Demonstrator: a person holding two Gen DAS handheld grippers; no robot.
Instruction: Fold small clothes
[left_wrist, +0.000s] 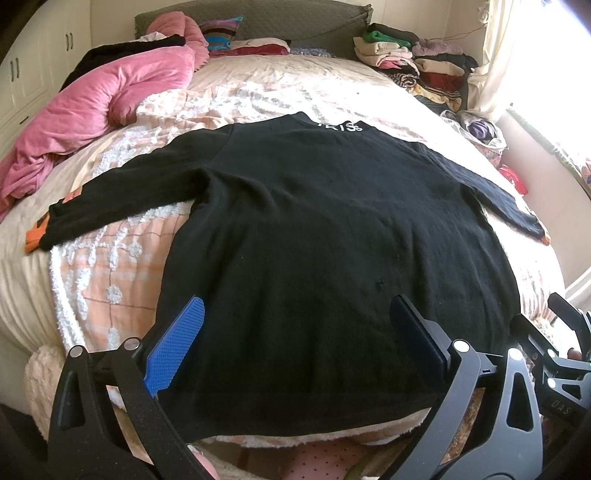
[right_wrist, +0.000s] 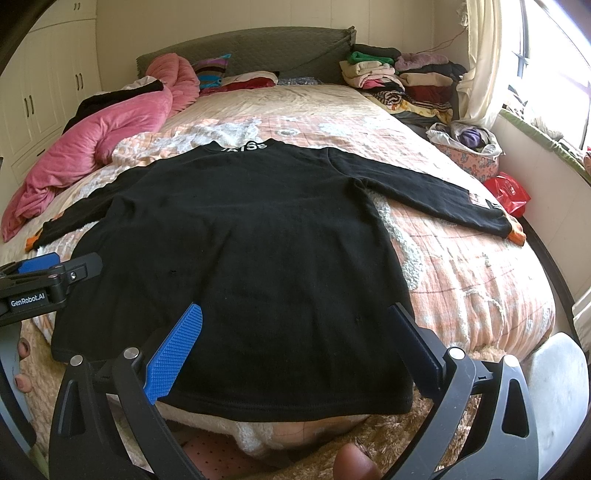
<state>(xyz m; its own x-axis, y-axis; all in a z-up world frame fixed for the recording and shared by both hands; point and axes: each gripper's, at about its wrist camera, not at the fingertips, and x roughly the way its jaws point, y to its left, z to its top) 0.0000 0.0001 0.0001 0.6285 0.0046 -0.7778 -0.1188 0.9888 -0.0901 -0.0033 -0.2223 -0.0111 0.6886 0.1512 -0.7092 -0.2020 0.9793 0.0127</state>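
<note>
A black long-sleeved sweater (left_wrist: 314, 221) lies spread flat and back-up on the bed, collar with white lettering at the far end, both sleeves stretched out sideways with orange cuffs. It also shows in the right wrist view (right_wrist: 240, 229). My left gripper (left_wrist: 299, 310) is open and empty, hovering over the sweater's near hem at its left part. My right gripper (right_wrist: 295, 314) is open and empty over the hem's right part. The left gripper's side (right_wrist: 51, 273) shows at the left edge of the right wrist view. The right gripper's side (left_wrist: 565, 332) shows at the right edge of the left wrist view.
The bed has a peach patterned blanket (right_wrist: 461, 258). A pink quilt (left_wrist: 96, 110) lies bunched at the far left. Folded clothes (left_wrist: 417, 62) are stacked at the far right by the headboard. A basket of clothes (right_wrist: 469, 151) and a red bag (right_wrist: 508, 192) sit by the window wall.
</note>
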